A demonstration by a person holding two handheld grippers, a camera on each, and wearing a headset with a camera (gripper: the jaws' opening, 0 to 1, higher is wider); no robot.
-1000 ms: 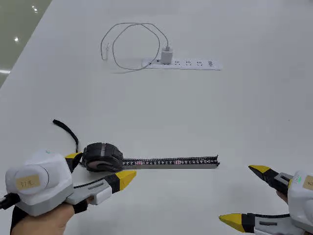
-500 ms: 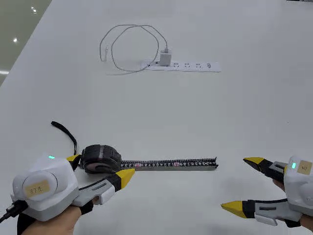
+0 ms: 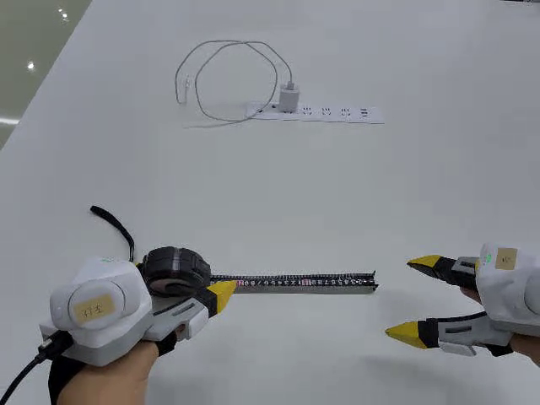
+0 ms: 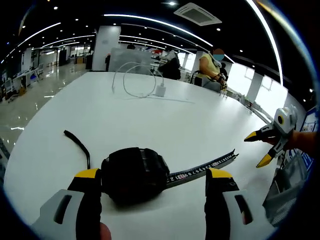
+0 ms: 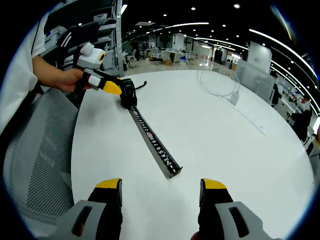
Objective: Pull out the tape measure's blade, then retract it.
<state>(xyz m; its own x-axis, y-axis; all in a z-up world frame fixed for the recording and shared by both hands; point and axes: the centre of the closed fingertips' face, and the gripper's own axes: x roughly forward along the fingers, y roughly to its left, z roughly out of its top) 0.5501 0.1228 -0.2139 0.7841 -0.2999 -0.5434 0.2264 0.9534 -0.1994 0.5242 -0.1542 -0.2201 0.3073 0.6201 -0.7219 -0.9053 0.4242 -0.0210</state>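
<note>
On the table, blade tip rightward.

This is a large open-plan office. Long white ceiling light strips and a square ceiling air vent run across the top of the left gripper view. A grey mesh office chair sits at the right gripper view's left. A white power strip lies on the broad white table, above centre in the head view.
</note>
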